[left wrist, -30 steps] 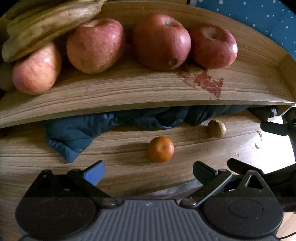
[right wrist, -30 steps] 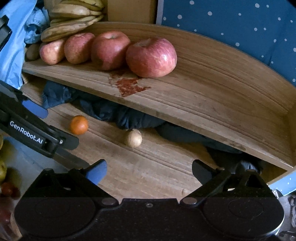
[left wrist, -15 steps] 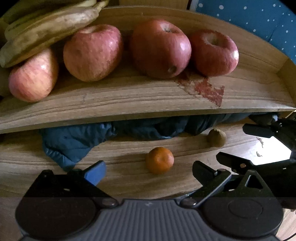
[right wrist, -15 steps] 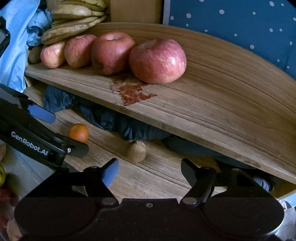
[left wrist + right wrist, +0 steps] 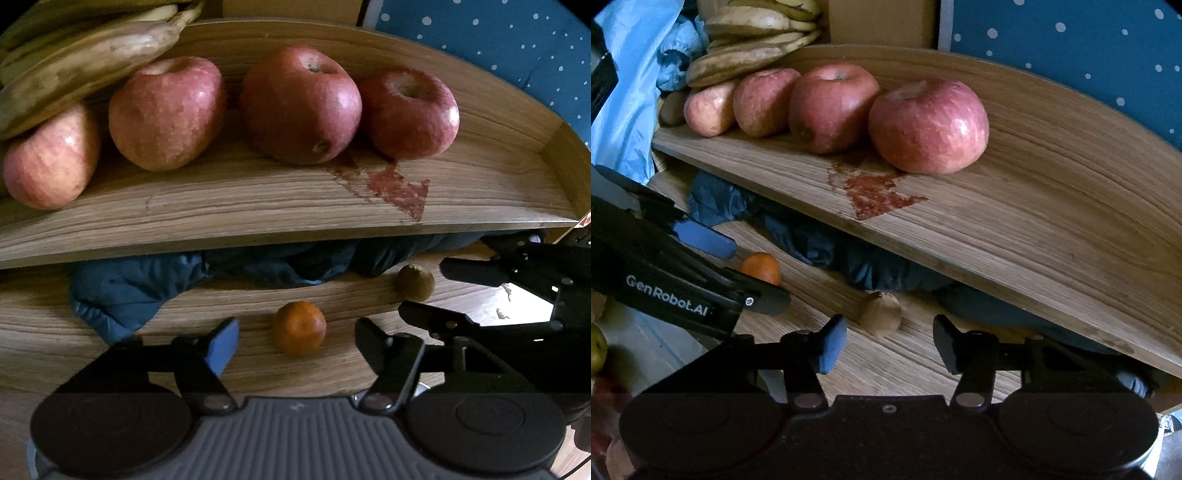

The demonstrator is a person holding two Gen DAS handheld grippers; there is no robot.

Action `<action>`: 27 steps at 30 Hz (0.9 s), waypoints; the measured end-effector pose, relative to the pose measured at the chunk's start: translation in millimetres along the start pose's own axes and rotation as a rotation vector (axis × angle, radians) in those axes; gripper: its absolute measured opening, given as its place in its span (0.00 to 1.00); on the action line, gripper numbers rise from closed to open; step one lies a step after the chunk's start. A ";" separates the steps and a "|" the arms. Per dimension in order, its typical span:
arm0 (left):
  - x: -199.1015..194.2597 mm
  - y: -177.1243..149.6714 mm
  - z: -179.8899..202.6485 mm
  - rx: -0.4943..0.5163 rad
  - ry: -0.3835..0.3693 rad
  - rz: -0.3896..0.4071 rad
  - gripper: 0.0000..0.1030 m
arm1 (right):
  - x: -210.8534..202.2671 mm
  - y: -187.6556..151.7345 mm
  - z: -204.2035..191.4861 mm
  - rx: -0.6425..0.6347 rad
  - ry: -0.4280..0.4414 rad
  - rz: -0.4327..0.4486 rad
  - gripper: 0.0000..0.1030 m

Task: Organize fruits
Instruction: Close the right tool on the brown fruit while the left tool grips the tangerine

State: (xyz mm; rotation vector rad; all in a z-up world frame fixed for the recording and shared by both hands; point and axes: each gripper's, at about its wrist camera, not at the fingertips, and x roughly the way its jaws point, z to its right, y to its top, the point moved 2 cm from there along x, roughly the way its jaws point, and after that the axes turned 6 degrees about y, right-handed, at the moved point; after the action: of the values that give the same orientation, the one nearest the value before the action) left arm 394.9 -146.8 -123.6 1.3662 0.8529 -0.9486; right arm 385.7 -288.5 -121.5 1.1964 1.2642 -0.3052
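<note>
- Here, the left gripper (image 5: 295, 341) hovers low over the wooden worktop (image 5: 110, 332), jaws open and holding nothing — the small orange (image 5: 299, 326) lies on the worktop just ahead of the gap between the fingers, not touched by either.
- The right gripper (image 5: 888, 347) is likewise spread open and empty; the brown kiwi (image 5: 880, 313) sits just beyond its fingertips, close against the shelf's front edge.
- Orange and kiwi lie near each other but apart, both just in front of a crumpled dark blue cloth (image 5: 122, 291) tucked under the shelf.
- A raised wooden shelf (image 5: 258, 206) above them carries four red apples in a row — the rightmost apple (image 5: 929, 125) stands beside a reddish stain (image 5: 875, 194) near the shelf's front edge.
- Browned bananas (image 5: 85, 66) rest at the shelf's left end, lying over the leftmost apple (image 5: 48, 158).
- Seen from the right wrist, the left gripper's fingers reach in from the left worktop edge on either side of the orange.
</note>
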 end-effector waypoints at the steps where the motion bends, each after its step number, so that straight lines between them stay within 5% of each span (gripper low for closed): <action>1: 0.8 0.7 -0.7 0.002 0.002 0.001 0.62 | 0.7 0.0 -0.3 0.000 0.000 0.000 0.47; 18: -2.8 5.5 6.5 -0.003 -0.004 -0.001 0.35 | 11.3 2.5 -5.4 -0.002 0.015 -0.001 0.27; 27: -5.3 3.9 -0.6 -0.019 -0.016 -0.003 0.34 | 0.3 -1.7 -5.6 0.008 0.022 0.010 0.27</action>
State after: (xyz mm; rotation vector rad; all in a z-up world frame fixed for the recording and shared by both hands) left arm 396.5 -146.0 -117.2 1.3400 0.8492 -0.9505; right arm 381.4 -284.5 -121.7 1.2158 1.2762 -0.2906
